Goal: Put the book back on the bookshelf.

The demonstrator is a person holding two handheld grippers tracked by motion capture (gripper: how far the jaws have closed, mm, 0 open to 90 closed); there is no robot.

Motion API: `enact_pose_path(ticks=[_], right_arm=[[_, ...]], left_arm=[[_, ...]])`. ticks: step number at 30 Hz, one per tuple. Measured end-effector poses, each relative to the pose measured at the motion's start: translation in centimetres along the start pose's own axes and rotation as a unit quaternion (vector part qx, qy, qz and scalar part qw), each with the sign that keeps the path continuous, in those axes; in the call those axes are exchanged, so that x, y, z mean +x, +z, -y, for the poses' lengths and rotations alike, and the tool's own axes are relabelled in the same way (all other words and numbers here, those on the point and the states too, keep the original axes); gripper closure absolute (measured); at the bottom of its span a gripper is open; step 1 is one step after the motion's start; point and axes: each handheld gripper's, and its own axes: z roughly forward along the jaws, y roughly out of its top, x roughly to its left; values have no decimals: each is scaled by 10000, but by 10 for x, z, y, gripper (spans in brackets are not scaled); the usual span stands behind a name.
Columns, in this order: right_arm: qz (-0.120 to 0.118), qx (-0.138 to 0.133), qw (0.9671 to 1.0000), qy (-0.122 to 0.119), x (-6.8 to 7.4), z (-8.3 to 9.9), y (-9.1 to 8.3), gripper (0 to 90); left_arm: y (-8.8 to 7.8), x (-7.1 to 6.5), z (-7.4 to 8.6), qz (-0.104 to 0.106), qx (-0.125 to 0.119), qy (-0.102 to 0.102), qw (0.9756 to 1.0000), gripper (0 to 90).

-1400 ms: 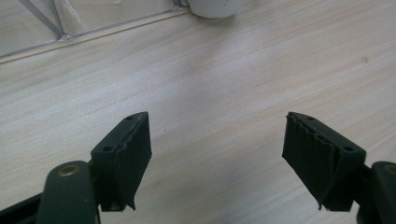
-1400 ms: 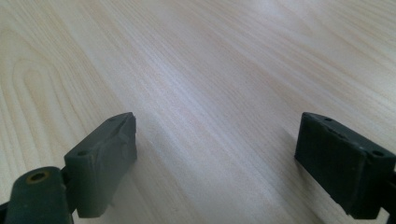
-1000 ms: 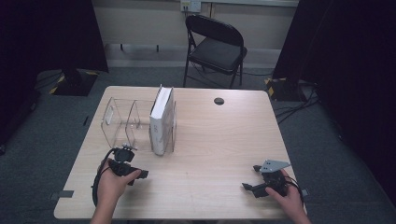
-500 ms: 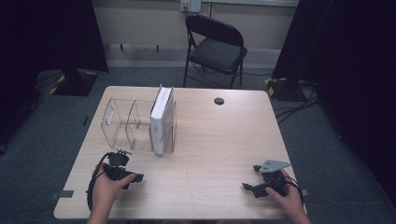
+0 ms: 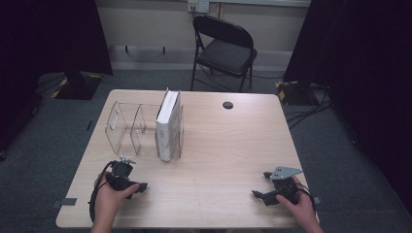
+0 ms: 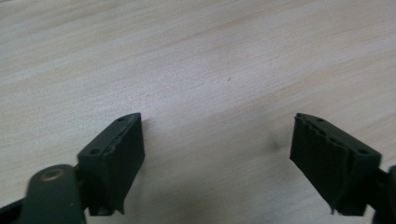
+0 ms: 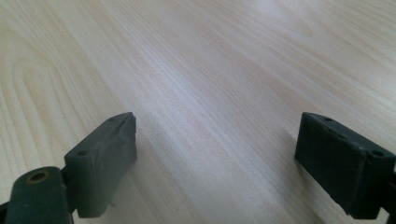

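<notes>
Book (image 5: pixel 168 125) stands in the clear rack (image 5: pixel 127 127), just beyond the left gripper (image 5: pixel 141 187) (jaws just opening, empty).

worktop (image 5: pixel 233 160): light wood grain, square, rounded corners, a small dark round grommet (image 5: pixel 227 105) near its far edge. floor (image 5: pixel 340 160): grey carpet, with loose black cables (image 5: pixel 311 109) at the right. one black folding chair (image 5: pixel 221 48) stands beyond the far edge, facing the worktop. rear wall (image 5: pixel 145 22) pale, with a wall socket (image 5: pixel 198 6) at top centre. black curtains (image 5: pixel 369 63) hang at both sides. yellow-black hazard tape (image 5: pixel 58 90) marks the floor at the left. lighting dim and even.
</notes>
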Motion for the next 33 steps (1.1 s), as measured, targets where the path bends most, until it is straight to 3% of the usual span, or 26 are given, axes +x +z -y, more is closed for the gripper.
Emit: enact_pose_path(ticks=[7, 10, 15, 22, 28, 33], right_arm=[[1, 0, 10000, 1, 0, 0, 0, 119], [9, -2, 10000, 3, 0, 0, 0, 119], [12, 1, 10000, 5, 1, 1, -1, 119], [13, 0, 10000, 1, 1, 1, -1, 119], [12, 1, 10000, 3, 1, 1, -1, 119], [13, -1, 10000, 1, 1, 1, -1, 119]], left_arm=[[4, 0, 6, -100, -243, 291, 9992, 93], [7, -3, 6, -180, -209, 479, 9985, 52], [10, -4, 7, -147, -265, 596, 9978, 0], [11, -2, 16, -74, -675, 625, 9957, 0], [11, 1, 21, -54, -926, 721, 9931, 0], [13, 6, 28, 36, -1266, 862, 9882, 0]])
